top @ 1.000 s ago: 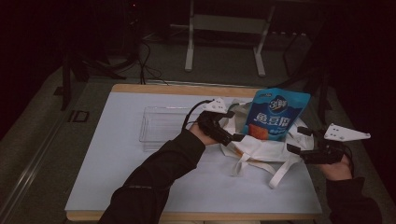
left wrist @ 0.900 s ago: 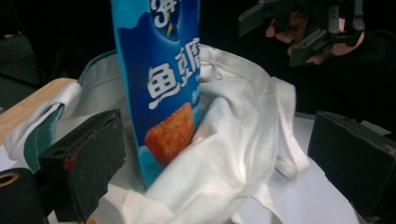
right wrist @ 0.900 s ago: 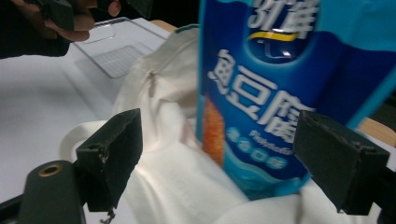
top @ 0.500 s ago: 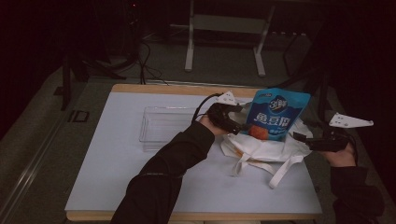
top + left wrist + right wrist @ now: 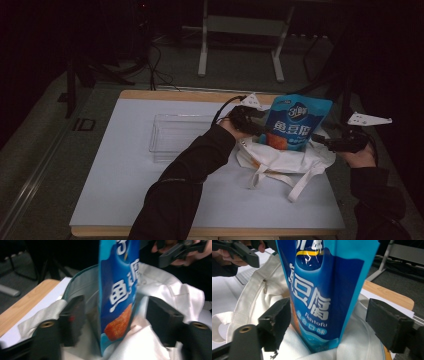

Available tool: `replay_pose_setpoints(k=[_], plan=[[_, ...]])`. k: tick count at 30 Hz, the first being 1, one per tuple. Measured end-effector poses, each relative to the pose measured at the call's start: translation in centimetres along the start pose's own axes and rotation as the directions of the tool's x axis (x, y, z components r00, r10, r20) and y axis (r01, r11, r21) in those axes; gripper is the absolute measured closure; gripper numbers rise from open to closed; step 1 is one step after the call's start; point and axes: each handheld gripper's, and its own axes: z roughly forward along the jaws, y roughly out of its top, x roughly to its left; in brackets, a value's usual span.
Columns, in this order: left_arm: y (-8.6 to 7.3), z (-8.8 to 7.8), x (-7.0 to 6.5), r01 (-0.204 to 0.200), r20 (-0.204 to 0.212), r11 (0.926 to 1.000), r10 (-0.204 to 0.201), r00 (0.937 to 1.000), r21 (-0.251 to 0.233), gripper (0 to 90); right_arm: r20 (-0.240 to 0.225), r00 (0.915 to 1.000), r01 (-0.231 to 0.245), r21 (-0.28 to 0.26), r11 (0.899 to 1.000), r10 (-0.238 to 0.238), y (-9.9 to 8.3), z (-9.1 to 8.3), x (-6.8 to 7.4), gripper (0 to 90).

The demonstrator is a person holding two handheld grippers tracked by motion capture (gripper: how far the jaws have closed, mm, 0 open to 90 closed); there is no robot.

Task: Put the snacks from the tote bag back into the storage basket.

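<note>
Snack bag [image 5: 296,122] stands upright in the mouth of the white cloth bag [image 5: 287,160] at the table's [image 5: 125,190] right; left gripper [image 5: 113,322] and right gripper [image 5: 332,320] flank it, jaws wide, neither touching it

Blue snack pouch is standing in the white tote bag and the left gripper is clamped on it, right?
Not quite. The blue snack pouch does stand in the white tote bag, but the left gripper is open: the left gripper view shows its jaws spread either side of the pouch, not touching it.
</note>
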Motion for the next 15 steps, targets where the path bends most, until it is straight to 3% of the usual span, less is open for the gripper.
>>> replay_pose_setpoints(k=[6,8,12,15], plan=[[0.5,1.0,0.1,0.003,-0.012,0.9997,-0.003,0.9999,0.026,37.7,-0.03,0.9995,0.006,0.017,1.0,-0.006,0.6,1.1,0.1,24.4],[0.6,1.4,0.1,-0.004,-0.002,0.9998,0.004,1.0,0.021,43.4,-0.032,0.9993,0.021,0.022,1.0,-0.02,0.7,1.4,0.2,26.4],[0.8,1.9,0.2,0.008,0.018,1.0,-0.008,0.9998,-0.004,45.0,-0.041,0.9985,0.037,0.028,0.999,-0.036,1.0,2.1,0.4,28.9],[0.8,2.2,0.3,0.013,0.041,0.9998,-0.013,0.9991,-0.017,48.1,-0.063,0.9978,0.022,0.025,0.999,-0.021,1.1,2.3,0.2,29.1]])
